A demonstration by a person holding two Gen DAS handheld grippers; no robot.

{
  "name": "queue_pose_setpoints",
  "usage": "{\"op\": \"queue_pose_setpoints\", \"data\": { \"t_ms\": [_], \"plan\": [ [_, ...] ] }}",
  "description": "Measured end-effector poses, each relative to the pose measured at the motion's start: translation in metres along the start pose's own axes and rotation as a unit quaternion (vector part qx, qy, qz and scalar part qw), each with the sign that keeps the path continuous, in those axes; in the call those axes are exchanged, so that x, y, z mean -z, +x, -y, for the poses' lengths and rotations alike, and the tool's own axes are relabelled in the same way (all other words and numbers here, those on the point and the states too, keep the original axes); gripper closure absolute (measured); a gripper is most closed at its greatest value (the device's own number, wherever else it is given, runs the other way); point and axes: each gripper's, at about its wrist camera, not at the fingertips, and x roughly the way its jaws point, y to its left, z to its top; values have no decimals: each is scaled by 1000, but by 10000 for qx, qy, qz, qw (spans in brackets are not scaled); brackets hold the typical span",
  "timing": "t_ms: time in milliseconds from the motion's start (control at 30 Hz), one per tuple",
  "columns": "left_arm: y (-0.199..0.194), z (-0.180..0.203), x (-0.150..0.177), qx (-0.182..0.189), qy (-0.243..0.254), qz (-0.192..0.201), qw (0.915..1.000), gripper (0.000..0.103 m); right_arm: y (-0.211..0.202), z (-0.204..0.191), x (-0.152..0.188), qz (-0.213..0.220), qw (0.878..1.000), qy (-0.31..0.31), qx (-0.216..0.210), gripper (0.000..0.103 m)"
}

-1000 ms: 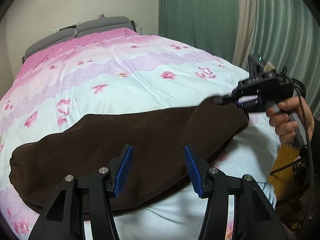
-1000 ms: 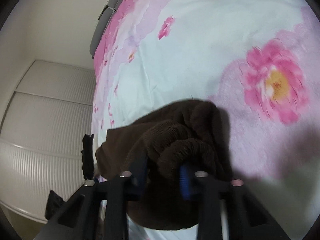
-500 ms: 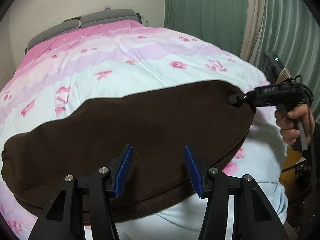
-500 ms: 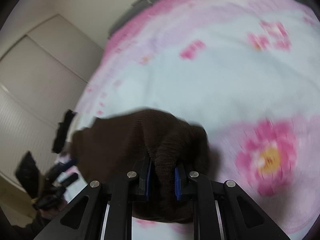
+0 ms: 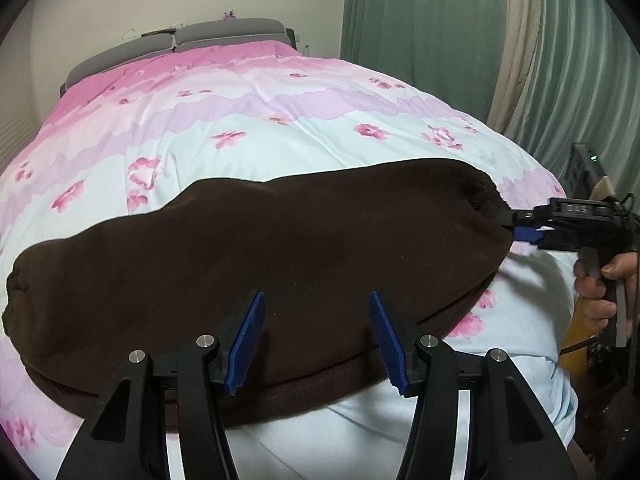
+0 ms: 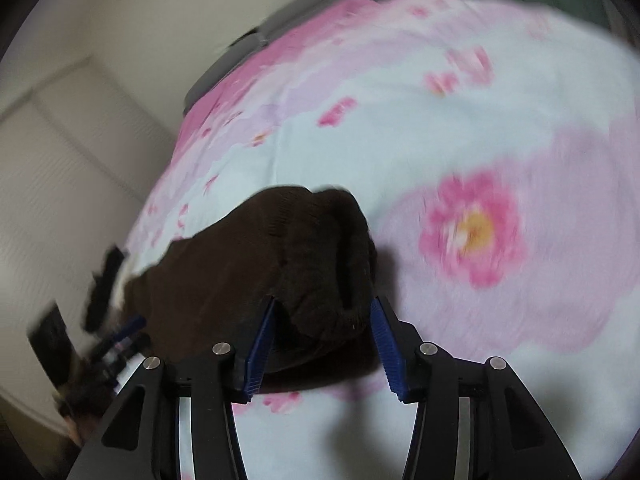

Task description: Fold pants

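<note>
Dark brown pants (image 5: 260, 248) lie stretched out left to right across the flowered bed cover (image 5: 260, 120). My left gripper (image 5: 317, 304) hangs open over their near edge, with nothing between its blue pads. My right gripper (image 5: 520, 226), held by a hand (image 5: 600, 288), sits at the right end of the pants. In the right wrist view that bunched end of the pants (image 6: 240, 272) lies between the jaws of my right gripper (image 6: 324, 304). The jaws are opening and the pads no longer squeeze the cloth. The left gripper (image 6: 128, 332) shows blurred at the lower left.
The bed runs back to a grey headboard (image 5: 180, 40). Green curtains (image 5: 420, 40) hang at the right. A dark device (image 5: 584, 160) stands past the bed's right edge. White panelled doors (image 6: 60, 160) stand beyond the bed's left side.
The right end of the pants was drawn out to the right and now lies flat. My right gripper's jaws have spread off the cloth. The left gripper sank a little.
</note>
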Motion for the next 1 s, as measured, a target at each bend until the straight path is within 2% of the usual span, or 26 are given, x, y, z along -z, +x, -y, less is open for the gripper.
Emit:
{"op": "queue_pose_setpoints", "data": {
  "t_ms": [133,167,200,333,467,567,633,700,767,867,1000],
  "plan": [
    [-1,-2,3,-19,-63,-3,10000,49,12,8,5,98,9986,517,-94,53],
    [-2,-3,3,-24,-83,5,10000,49,11,6,5,162,9986,490,-97,67],
    [-3,-4,4,-31,-93,12,10000,49,8,4,5,228,9987,442,-76,72],
    [-7,-3,8,-98,-10,57,9999,48,-12,-4,14,433,9976,444,-314,75],
    [-7,-3,14,-150,-13,64,9999,48,-7,2,25,330,9989,337,-74,75],
    [-14,-10,18,-310,-134,172,9993,47,-4,8,32,281,9982,515,154,70],
    [-23,-18,21,-468,-261,281,9982,40,-14,-7,35,481,9966,447,488,56],
    [-39,-32,27,-664,-482,429,9957,38,-26,-28,41,724,9941,197,779,43],
    [-56,-51,34,-855,-686,547,9925,37,-40,-54,50,1033,9888,-50,1075,37],
    [-74,-80,41,-1210,-854,617,9870,36,-47,-92,65,1322,9840,-423,1119,36],
    [-82,-115,44,-1578,-1157,635,9786,36,-28,-149,85,1482,9782,-975,1083,36]
  ]
}}
